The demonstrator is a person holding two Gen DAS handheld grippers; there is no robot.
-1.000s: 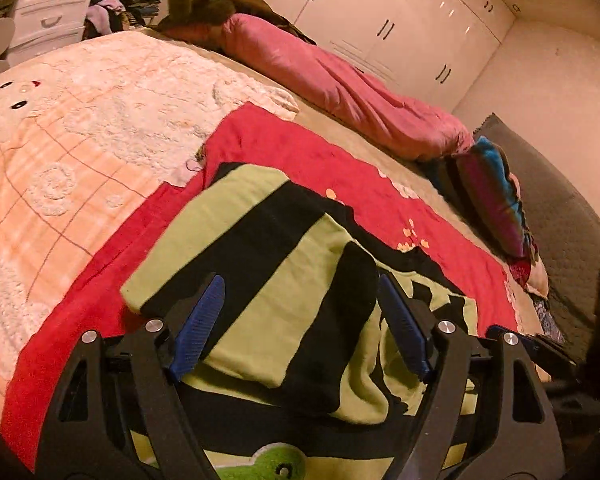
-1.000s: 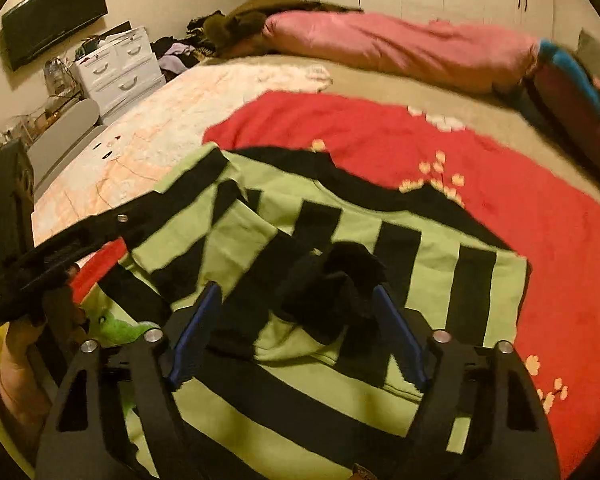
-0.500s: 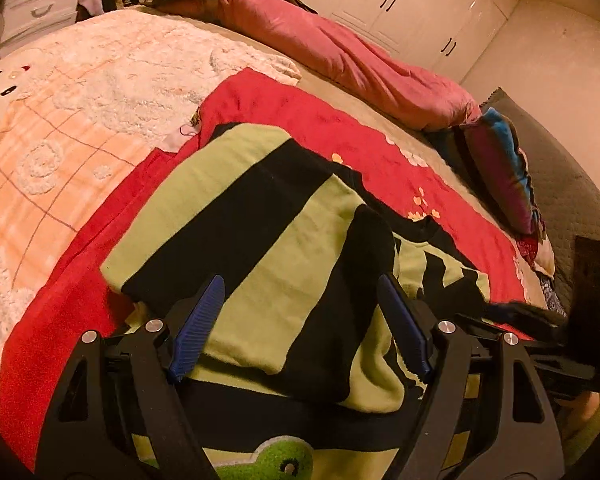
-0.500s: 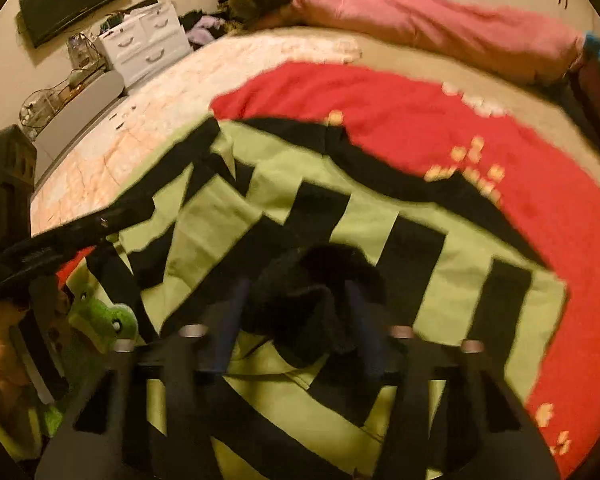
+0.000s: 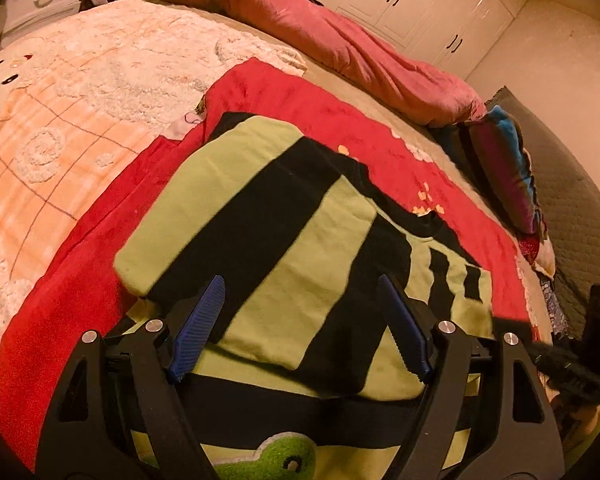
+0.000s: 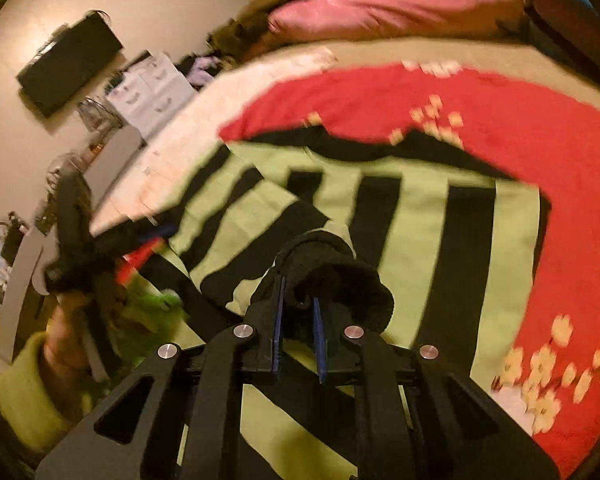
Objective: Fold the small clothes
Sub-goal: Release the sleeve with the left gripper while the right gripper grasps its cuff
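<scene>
1. Peach and white fleece fills the left of the left wrist view: a plush blanket [image 5: 60, 128] with stitched lines and curls, spread over the bed.
2. Just right of it a red blanket [image 5: 300, 108] with small pale flowers runs from the lower left up to the middle right of that frame.
3. On the red blanket lies the striped sweater [image 5: 268, 240], lime green with broad black bands. A sleeve is folded across its body, and a green frog-like patch shows at the bottom edge between the gripper arms.
4. The left gripper [image 5: 300, 324] hangs low over that folded sleeve. Its blue pads [image 5: 198, 328] stand wide apart with the sleeve lying between them; they do not press on the cloth.
5. Further right in that view, a pink quilt [image 5: 360, 52] lies along the far side of the bed, with white cupboards [image 5: 420, 4] behind it at the upper right.
6. In the right wrist view, which is blurred, a hand [image 6: 66, 344] in a lime sleeve grips the other tool's handle at the lower left.
7. At centre, the right gripper [image 6: 298, 312] is closing, jaws almost together, pinching the sweater's black ribbed cuff [image 6: 340, 280], which bunches up above the pads.
8. The rest of the sweater spreads behind the cuff, and the red blanket fills the right of that frame.
</scene>
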